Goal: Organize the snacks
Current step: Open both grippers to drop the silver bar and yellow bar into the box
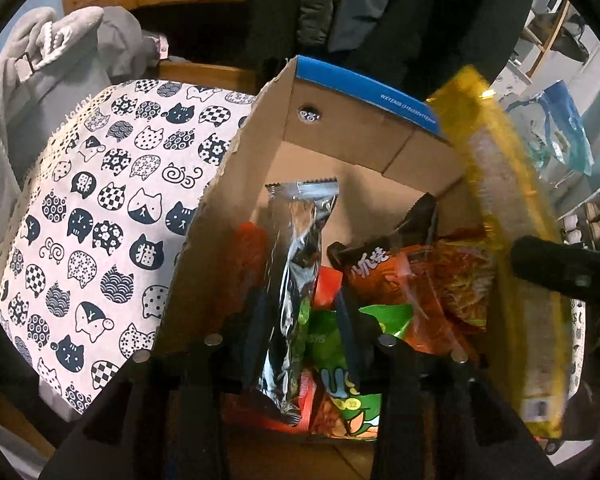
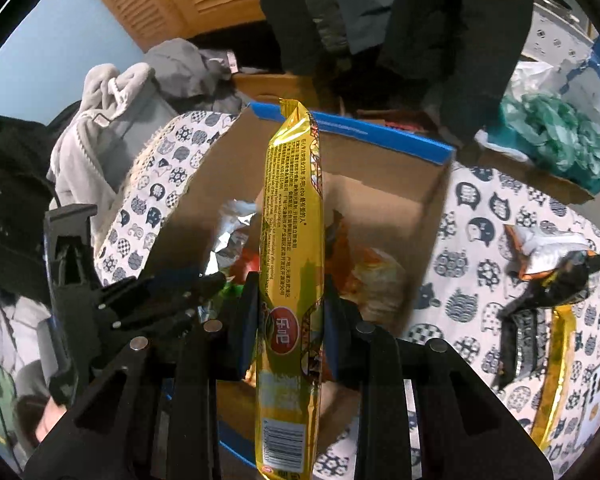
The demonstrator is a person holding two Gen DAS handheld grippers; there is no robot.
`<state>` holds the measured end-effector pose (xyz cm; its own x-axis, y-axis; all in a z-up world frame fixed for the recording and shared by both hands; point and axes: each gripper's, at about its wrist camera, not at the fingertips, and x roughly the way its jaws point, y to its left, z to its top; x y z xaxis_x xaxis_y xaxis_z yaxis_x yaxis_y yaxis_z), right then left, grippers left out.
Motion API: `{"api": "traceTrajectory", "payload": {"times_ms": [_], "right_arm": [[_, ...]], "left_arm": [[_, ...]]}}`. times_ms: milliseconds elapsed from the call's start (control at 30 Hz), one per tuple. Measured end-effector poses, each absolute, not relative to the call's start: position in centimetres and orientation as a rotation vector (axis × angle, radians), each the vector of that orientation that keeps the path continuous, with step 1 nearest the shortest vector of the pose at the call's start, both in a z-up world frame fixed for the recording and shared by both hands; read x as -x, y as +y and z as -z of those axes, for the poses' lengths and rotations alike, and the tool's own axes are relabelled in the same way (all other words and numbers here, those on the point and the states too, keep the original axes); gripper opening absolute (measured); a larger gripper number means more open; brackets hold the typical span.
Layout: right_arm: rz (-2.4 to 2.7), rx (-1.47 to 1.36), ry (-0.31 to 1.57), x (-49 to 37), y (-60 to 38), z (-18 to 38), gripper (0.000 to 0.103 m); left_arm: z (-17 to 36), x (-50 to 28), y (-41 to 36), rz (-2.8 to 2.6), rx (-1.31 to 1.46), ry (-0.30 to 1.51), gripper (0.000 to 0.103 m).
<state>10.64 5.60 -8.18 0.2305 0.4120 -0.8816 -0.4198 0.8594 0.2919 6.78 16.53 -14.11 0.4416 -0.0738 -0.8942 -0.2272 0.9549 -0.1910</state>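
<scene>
An open cardboard box [image 1: 340,136] with a blue rim holds several snack packets. My left gripper [image 1: 300,320] is shut on a silver foil packet [image 1: 300,256] and holds it upright inside the box, over green [image 1: 340,380] and orange packets [image 1: 420,280]. My right gripper [image 2: 290,308] is shut on a long yellow snack packet [image 2: 292,248] and holds it on end over the box [image 2: 380,184]. That yellow packet shows at the box's right side in the left wrist view [image 1: 512,240]. The left gripper [image 2: 156,300] shows at the left in the right wrist view.
A cat-print cloth [image 1: 100,208] covers the table around the box. More snack packets [image 2: 548,280], one of them yellow [image 2: 558,368], lie on the cloth [image 2: 480,240] to the right. Grey clothes [image 2: 112,120] are piled at the back left; dark jackets [image 2: 420,20] hang behind.
</scene>
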Motion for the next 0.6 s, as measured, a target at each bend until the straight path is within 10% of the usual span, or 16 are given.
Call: {"api": "traceTrajectory", "payload": {"times_ms": [500, 600], "right_arm": [[-0.613, 0.049, 1.268, -11.2, 9.1, 12.1, 0.03], [-0.623, 0.02, 1.256, -11.4, 8.7, 11.2, 0.049]], "left_arm": [[11.0, -5.7, 19.5, -0.14, 0.36, 1.003, 0.052], [11.0, -6.0, 19.3, -0.137, 0.372, 1.001, 0.052]]}}
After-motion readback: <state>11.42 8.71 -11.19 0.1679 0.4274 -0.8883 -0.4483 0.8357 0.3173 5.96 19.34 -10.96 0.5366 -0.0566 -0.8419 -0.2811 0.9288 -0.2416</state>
